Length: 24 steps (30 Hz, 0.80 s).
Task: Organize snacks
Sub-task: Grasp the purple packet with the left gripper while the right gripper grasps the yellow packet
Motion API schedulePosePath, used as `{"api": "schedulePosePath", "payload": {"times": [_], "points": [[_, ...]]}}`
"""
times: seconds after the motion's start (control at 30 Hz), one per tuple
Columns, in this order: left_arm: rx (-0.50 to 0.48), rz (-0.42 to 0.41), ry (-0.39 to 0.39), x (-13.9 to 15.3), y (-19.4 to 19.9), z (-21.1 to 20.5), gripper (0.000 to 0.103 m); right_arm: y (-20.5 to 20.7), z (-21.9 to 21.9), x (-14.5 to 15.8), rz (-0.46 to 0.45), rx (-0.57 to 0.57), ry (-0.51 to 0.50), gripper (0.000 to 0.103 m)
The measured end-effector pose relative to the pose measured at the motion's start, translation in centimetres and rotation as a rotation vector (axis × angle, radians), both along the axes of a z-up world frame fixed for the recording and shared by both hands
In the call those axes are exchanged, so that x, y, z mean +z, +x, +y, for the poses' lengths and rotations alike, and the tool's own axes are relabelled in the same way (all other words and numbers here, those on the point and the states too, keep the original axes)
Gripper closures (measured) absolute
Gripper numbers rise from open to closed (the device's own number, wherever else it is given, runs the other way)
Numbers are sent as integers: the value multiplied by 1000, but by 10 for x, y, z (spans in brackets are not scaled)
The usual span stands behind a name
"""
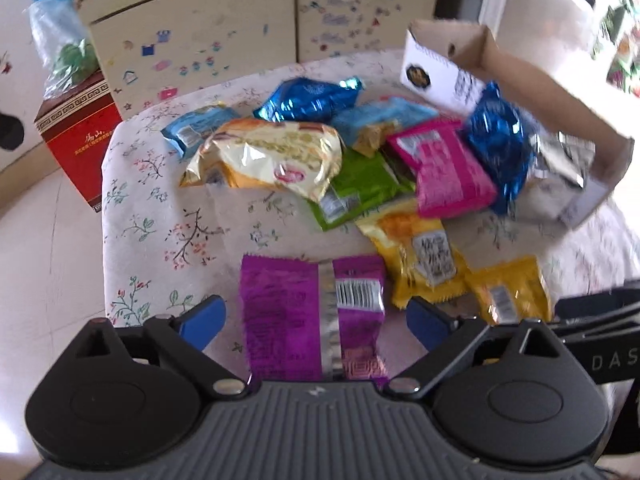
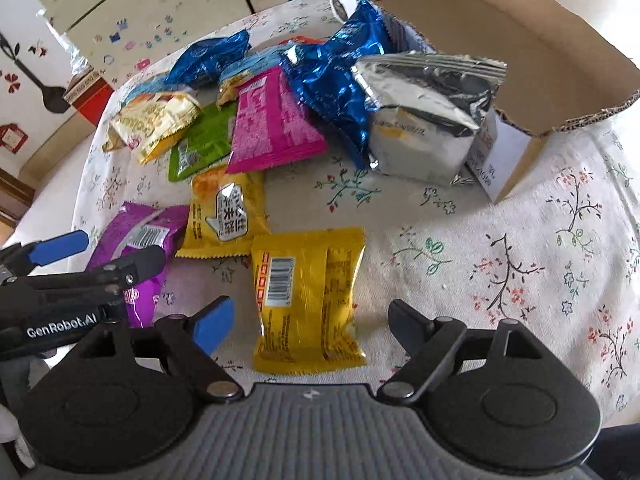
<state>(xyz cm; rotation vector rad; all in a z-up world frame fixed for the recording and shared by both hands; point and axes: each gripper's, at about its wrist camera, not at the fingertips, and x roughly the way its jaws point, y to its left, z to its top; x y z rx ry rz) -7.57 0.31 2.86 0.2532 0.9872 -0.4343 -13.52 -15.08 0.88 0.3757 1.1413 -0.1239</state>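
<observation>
Several snack packets lie on a floral tablecloth [image 1: 160,232]. My left gripper [image 1: 316,320] is open, its blue fingers on either side of a purple packet [image 1: 312,316], which also shows in the right wrist view [image 2: 136,236]. My right gripper [image 2: 312,324] is open around a yellow packet [image 2: 308,300], seen at the right in the left wrist view [image 1: 508,292]. Behind lie another yellow packet [image 2: 224,216], a pink one [image 2: 272,128], a green one [image 2: 200,144], blue foil bags [image 2: 332,80] and a silver bag [image 2: 424,120]. An empty cardboard box [image 2: 520,40] stands at the back right.
A red box [image 1: 80,136] stands on the floor left of the table. A cream cabinet with stickers [image 1: 224,32] is behind the table. The table's left edge [image 1: 106,200] drops to a white floor. The left gripper's body [image 2: 60,288] is close to my right gripper.
</observation>
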Motion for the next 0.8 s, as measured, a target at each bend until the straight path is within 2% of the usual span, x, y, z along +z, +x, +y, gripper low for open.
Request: {"api": "schedulePosePath", "payload": {"times": [0.1,0.23,0.27,0.4,0.6,0.8], "points": [[-7,45,22,-7,1,3,6,3,9,-4,14,23,-25,14],[18,77,59,-21,6,7,5,7,24,-9,20,57,-116,14],[22,79,68,-26,7,7,0,8,28,-10,20,66,-142,14],[33,73,53,-27,7,7,0,9,40,-15,18,100,-226,14],[38,71,33,-29,4,9,0,5,38,-14,-2,111,-248,17],[24,60,38,-28,1,8,0,-1,35,-10,-20,119,-260,26]]}}
